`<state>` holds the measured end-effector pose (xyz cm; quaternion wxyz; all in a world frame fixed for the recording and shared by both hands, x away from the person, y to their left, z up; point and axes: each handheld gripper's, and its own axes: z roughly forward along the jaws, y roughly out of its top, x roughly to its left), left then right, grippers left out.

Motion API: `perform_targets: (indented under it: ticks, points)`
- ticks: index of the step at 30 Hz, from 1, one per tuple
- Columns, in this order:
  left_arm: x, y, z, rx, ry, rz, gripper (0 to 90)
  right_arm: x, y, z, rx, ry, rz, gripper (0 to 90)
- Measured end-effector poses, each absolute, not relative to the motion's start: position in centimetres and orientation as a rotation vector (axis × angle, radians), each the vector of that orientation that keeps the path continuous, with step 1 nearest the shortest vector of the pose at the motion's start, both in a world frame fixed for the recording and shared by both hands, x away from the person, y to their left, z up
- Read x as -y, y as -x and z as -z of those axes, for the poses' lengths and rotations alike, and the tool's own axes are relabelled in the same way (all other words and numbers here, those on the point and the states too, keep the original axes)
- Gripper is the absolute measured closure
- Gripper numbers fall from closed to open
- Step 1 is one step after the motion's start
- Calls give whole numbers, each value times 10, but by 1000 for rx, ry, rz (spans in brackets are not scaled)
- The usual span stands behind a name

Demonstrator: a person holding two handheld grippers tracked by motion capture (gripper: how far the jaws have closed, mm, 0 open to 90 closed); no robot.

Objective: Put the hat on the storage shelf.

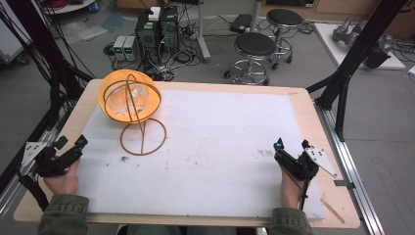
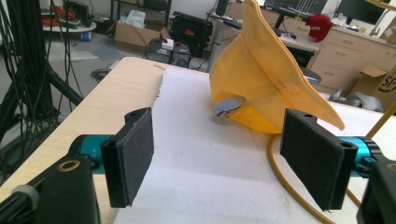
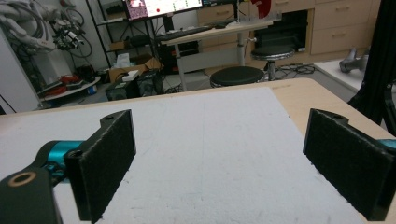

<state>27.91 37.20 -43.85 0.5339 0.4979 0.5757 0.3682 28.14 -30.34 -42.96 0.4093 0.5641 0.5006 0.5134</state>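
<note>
One yellow hat (image 1: 129, 95) is sitting on one wire stand (image 1: 142, 132) toward the far left of the white foam mat (image 1: 210, 147), and everything else is being placed from that stand. The hat is draping over the stand's upper hoops, while the stand's round base ring is lying flat on the mat just nearer the person. Two grippers are waiting at the near edge of the mat. The left gripper (image 1: 80, 142) is resting near the stand, on its near-left side, with its jaws standing wide apart and nothing between them; in the left gripper view the hat (image 2: 261, 84) is rising ahead of the pads and a curve of the stand's ring (image 2: 289, 186) is running past the right-hand pad. The right gripper (image 1: 280, 146) is lying well apart from the stand, across the mat on the right, its jaws likewise spread wide and holding nothing. The work appears to be at its opening step, with neither gripper yet reaching. The next move is probably calling for the left gripper to advance toward the hat's brim and close on the cloth, keeping clear of the thin wire.
</note>
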Motion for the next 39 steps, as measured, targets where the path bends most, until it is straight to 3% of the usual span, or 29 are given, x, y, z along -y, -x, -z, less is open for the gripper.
perform_targets:
  ticks: [22,27,30,39]
  points:
    - [-375,-278,441,-1369,-1173,-859,241,303,-286,433,-1280,-1446,-1277,83]
    - [-385,-273,426,-1382,-1057,-808,238,303,-286,433,-1279,-1451,-1272,83]
    - [-388,-270,417,-1383,-1070,-861,239,304,-286,433,-1276,-1453,-1269,83]
    - [-383,-280,403,-1327,-1115,-852,272,305,-288,434,-1287,-1449,-1249,83]
